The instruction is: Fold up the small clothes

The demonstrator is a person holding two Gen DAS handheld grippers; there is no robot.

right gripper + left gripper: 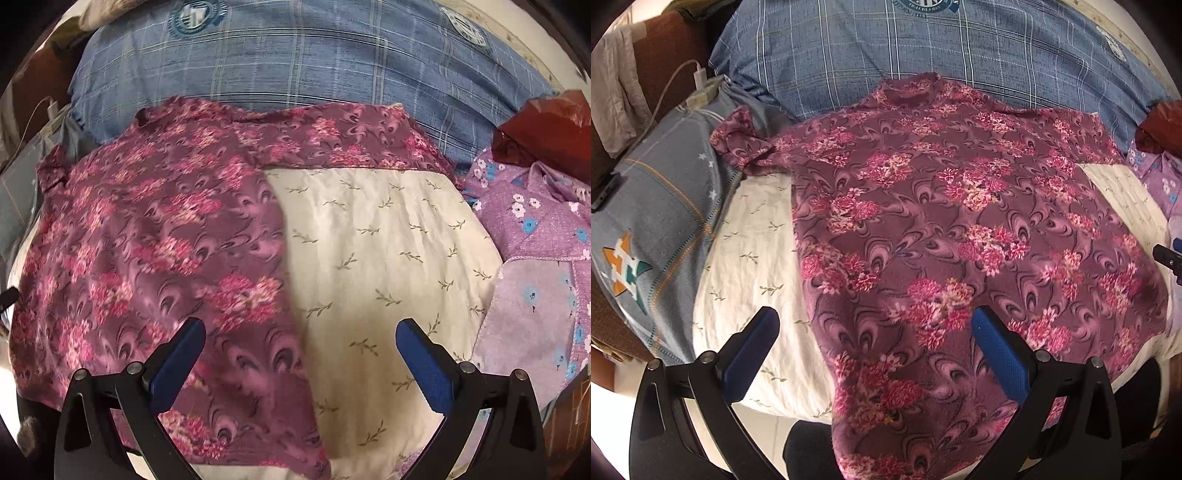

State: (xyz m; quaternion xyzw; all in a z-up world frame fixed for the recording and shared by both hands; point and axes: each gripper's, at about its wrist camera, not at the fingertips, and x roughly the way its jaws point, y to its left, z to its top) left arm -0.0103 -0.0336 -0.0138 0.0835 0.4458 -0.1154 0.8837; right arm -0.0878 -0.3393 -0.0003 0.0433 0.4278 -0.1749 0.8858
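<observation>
Both tongs are standing wide apart and gripping nothing. Left gripper (875,328) is hovering with its blue pads (1001,358) spread over the lower left edge of the maroon floral shirt (942,206), one finger over the cream leaf-print sheet (753,258), the other over the fabric; whether either is brushing the cloth I cannot tell. Right gripper (300,341) is likewise gaping, its left finger over the shirt's (147,240) right edge and its right finger over the bare sheet (384,251).

The shirt is lying spread flat on the sheet, collar toward the blue plaid pillow (923,44), its hem hanging off the near edge of the bed. Its right sleeve is stretching out along the pillow's base in the right wrist view, while the left sleeve is bunching up against a grey-blue cloth with a star logo (639,236).

A lilac flowered garment (535,236) is lying crumpled to the right, partly cut off by the frame, with something reddish-brown (546,125) behind it that is hard to make out. A white charger cable (679,85) is trailing at the far left. A dark part at the right rim of the left wrist view is too cropped to identify.
</observation>
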